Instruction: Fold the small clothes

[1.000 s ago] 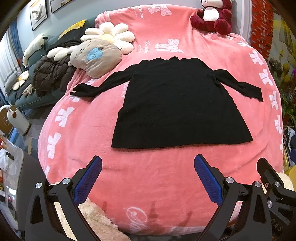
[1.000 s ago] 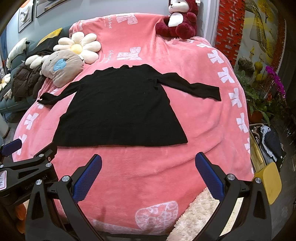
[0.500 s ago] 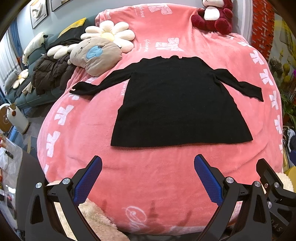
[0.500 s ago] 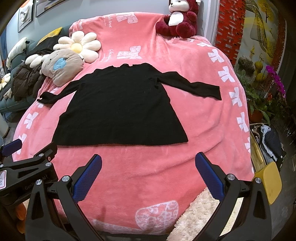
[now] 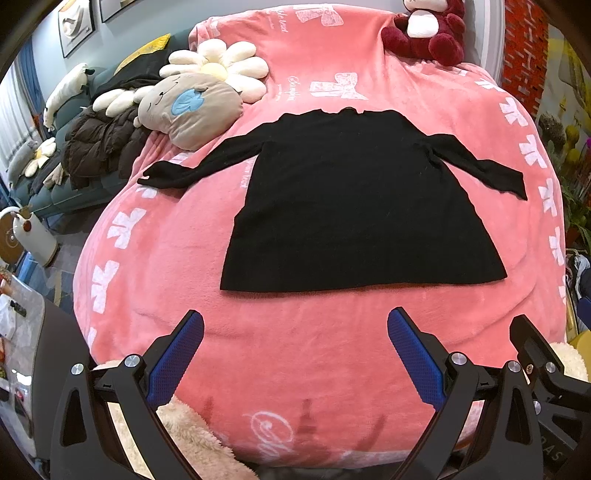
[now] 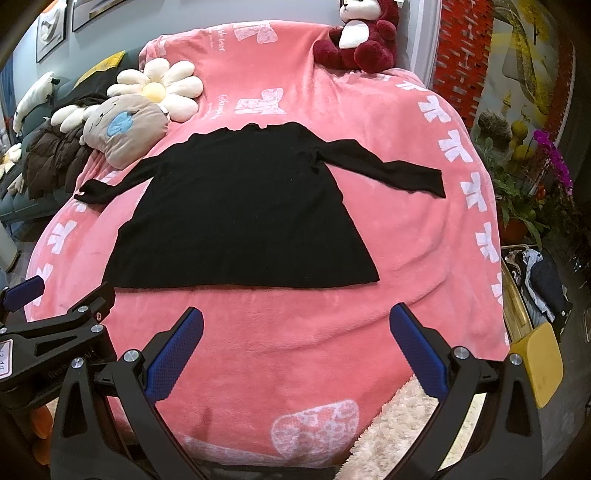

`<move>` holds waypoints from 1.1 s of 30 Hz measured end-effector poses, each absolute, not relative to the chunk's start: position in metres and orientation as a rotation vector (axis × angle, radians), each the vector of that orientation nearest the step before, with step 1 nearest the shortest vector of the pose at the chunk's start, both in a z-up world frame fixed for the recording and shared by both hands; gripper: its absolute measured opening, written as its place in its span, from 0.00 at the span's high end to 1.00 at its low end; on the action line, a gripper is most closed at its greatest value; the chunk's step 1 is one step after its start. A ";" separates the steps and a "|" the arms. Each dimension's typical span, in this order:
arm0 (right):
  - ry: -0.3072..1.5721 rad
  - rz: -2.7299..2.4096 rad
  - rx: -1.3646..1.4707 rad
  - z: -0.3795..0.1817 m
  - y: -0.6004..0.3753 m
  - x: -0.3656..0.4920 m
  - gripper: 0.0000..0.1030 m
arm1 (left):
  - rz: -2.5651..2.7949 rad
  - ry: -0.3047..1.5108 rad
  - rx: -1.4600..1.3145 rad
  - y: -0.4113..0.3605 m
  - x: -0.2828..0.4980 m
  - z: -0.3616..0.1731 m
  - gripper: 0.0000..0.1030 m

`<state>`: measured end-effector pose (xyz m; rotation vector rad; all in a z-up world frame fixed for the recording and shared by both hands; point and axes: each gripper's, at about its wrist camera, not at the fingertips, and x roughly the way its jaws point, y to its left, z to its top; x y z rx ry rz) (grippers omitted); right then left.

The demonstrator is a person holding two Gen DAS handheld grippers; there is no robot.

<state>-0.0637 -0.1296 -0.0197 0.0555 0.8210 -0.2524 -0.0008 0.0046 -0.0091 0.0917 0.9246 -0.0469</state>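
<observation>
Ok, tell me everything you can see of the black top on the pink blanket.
The black top is a plain long-sleeved garment, knit-looking, flaring toward a straight hem nearest the cameras. It lies flat and unfolded on the pink blanket, neckline at the far end, both sleeves spread out and angled down. Neither gripper touches it; nothing rests on it.

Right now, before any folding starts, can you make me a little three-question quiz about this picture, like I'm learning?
1. True or false: the black top lies flat with both sleeves spread out.
2. What is the left gripper holding? A) a sleeve B) nothing C) the hem
3. Which toy sits at the far end of the pink blanket?

Key: 1 true. 2 B; the right gripper is open too. 3 the red teddy bear.
</observation>
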 end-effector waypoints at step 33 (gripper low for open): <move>0.839 -0.329 0.292 -0.045 -0.311 0.071 0.04 | -0.104 0.933 -0.042 0.024 0.091 -0.025 0.05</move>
